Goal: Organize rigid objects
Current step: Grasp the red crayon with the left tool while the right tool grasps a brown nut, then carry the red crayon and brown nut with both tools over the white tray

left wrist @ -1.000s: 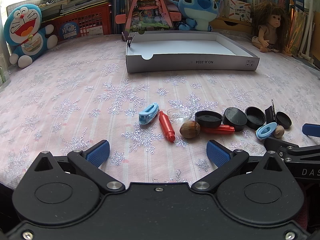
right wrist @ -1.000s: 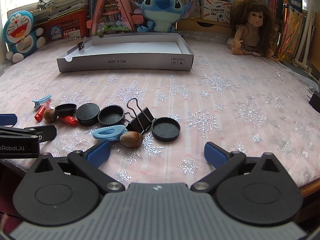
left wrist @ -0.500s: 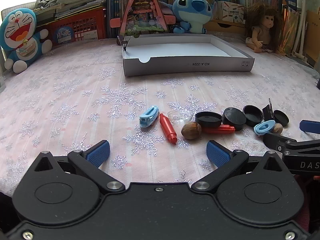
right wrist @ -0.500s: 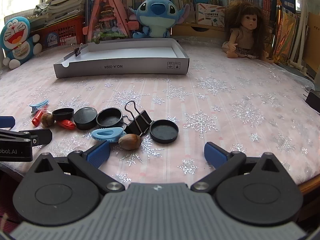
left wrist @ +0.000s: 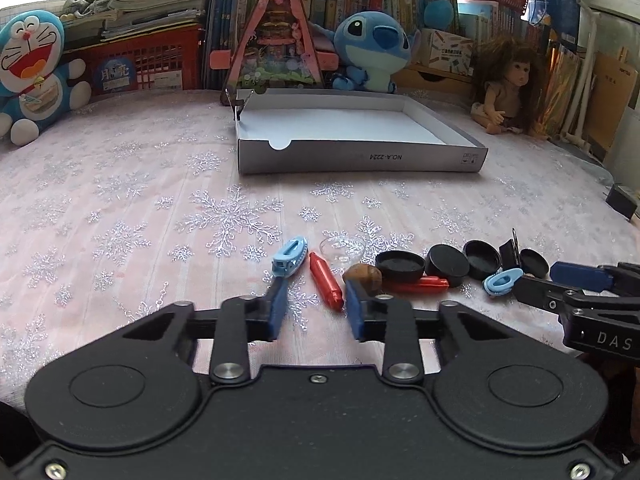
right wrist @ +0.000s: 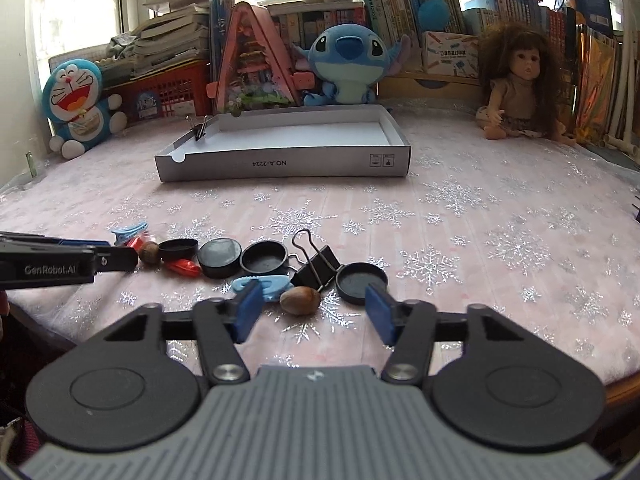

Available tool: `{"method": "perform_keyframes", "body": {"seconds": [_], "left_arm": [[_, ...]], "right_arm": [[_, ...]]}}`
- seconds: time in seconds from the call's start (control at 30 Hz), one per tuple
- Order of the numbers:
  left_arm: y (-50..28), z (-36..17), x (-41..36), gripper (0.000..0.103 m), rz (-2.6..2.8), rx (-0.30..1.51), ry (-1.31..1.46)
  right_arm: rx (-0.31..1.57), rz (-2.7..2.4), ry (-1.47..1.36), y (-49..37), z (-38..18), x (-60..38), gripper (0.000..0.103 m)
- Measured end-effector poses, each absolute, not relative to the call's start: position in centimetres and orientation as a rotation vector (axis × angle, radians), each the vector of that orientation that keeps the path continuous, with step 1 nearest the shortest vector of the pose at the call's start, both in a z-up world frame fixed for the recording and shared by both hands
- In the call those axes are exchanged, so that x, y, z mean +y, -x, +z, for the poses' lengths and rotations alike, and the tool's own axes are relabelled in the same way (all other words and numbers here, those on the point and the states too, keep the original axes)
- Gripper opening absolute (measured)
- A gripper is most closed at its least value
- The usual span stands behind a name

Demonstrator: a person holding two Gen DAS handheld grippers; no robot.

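A row of small items lies on the pink snowflake cloth: a blue hair clip [left wrist: 290, 258], a red stick [left wrist: 326, 280], a brown nut [left wrist: 364, 276], several black caps [left wrist: 447, 265] and a black binder clip [right wrist: 318, 266]. My left gripper [left wrist: 316, 306] is closing, its blue pads either side of the red stick's near end without touching it. My right gripper [right wrist: 314, 310] is closing too, with a second brown nut [right wrist: 300, 300] just ahead between its pads, untouched. A second blue clip [right wrist: 264, 282] and a black cap [right wrist: 360, 278] flank that nut.
A shallow white cardboard box [left wrist: 360, 156] stands further back, a binder clip [right wrist: 199, 130] on its left corner. Plush toys, a doll [right wrist: 520, 88], a red basket and bookshelves line the far edge. A clear dish [left wrist: 342, 249] lies behind the red stick.
Both grippers' jaws have drawn in from wide apart to a narrow gap. Both views have tipped up a little. The items on the cloth have not moved.
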State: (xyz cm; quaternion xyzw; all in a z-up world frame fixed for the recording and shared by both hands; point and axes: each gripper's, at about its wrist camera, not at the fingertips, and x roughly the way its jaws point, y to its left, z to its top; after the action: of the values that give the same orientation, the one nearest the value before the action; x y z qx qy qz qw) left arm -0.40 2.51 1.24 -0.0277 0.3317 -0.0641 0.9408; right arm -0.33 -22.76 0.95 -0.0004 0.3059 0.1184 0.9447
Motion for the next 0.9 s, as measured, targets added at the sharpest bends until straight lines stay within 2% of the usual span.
{"method": "perform_keyframes", "body": {"seconds": [0.13,0.17,0.43,0.47,0.5,0.53,0.9], "left_arm": [[0.0,1.2,2.5,0.02,-0.123,0.674,0.063],[-0.1,1.3,2.5,0.02,-0.124,0.672,0.063],[-1.1,0.8,2.1,0.021,-0.124,0.685,0.066],[-1.3,0.7,2.1,0.02,-0.121,0.685,0.068],[-1.3,0.8,2.1,0.012,-0.117,0.686,0.07],[-1.3,0.9,2.2,0.009,-0.113,0.685,0.076],[-0.5,2.6,2.1,0.009,-0.126,0.616,0.066]], "right_arm": [[0.619,0.254,-0.005,0.5,1.0,-23.0,0.036],[0.619,0.261,0.002,0.5,1.0,-22.9,0.035],[0.641,0.291,0.014,0.3,0.6,-22.2,0.034],[0.644,0.291,0.01,0.3,0.6,-22.2,0.034],[0.644,0.291,0.009,0.3,0.5,-22.3,0.028],[0.64,0.288,0.011,0.4,0.6,-22.3,0.026],[0.568,0.261,0.028,0.0,1.6,-22.9,0.026]]}}
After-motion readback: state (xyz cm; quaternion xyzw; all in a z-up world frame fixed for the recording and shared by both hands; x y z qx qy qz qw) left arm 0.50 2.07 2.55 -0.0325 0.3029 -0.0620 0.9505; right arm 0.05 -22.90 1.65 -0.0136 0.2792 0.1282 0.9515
